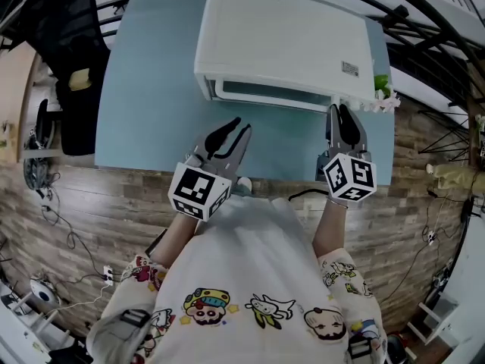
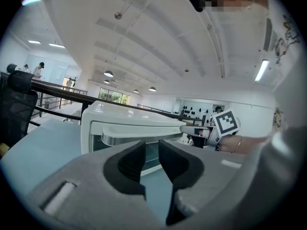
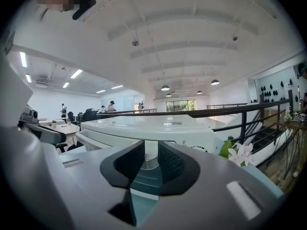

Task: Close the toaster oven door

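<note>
A white toaster oven (image 1: 288, 44) sits at the back of the blue table (image 1: 151, 89). Its door with a long handle (image 2: 139, 137) stands upright against the body and looks closed. My left gripper (image 1: 239, 126) hovers over the table in front of the oven's left half, short of it, open with nothing between its jaws (image 2: 152, 150). My right gripper (image 1: 339, 110) points at the oven's front right corner, tips right at the door's edge; whether they touch I cannot tell. Its jaws (image 3: 151, 155) stand a little apart, empty, with the oven (image 3: 153, 128) straight ahead.
White flowers with green leaves (image 1: 383, 97) stand just right of the oven, near the right gripper. A black office chair (image 1: 72, 67) is left of the table. A dark railing (image 3: 240, 111) runs behind the table. Wooden floor lies below the table's front edge.
</note>
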`<control>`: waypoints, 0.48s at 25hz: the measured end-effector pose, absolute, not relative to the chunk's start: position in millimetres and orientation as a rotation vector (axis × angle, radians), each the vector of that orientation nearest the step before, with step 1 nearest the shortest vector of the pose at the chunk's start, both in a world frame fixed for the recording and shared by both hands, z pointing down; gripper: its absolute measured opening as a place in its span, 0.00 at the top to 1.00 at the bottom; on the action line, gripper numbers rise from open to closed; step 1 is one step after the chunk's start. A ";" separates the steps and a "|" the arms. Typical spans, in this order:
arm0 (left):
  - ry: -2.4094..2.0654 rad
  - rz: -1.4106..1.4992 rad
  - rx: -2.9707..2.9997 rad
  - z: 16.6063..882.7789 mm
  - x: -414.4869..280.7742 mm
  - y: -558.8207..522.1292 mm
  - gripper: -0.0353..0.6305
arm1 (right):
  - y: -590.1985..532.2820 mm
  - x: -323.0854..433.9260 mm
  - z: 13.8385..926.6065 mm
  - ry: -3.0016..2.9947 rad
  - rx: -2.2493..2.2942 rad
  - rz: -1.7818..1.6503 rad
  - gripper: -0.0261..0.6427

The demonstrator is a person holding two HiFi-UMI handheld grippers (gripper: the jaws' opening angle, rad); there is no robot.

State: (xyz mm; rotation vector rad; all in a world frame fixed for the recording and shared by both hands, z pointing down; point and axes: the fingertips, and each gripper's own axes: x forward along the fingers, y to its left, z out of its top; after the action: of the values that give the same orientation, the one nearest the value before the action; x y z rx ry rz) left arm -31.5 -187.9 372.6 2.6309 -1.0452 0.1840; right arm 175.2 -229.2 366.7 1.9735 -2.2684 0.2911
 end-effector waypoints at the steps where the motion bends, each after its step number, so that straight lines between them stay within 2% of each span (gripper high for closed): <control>1: -1.049 0.183 2.629 372.6 -32.0 -188.8 0.83 | -229.2 175.2 366.7 -2.269 1.974 0.290 0.81; 6: -1.056 0.182 2.628 371.1 -33.0 -189.7 0.83 | -229.2 173.8 365.9 -2.268 1.966 0.270 0.81; 12: -1.069 0.176 2.635 366.8 -34.8 -185.7 0.83 | -227.7 167.3 364.0 -2.246 1.919 0.216 0.87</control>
State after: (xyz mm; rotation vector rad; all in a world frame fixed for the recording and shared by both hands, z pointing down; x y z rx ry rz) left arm -34.8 -185.7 366.8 2.6349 -1.0688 0.1759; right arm 167.3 -227.7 364.0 1.9187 -2.2458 0.2161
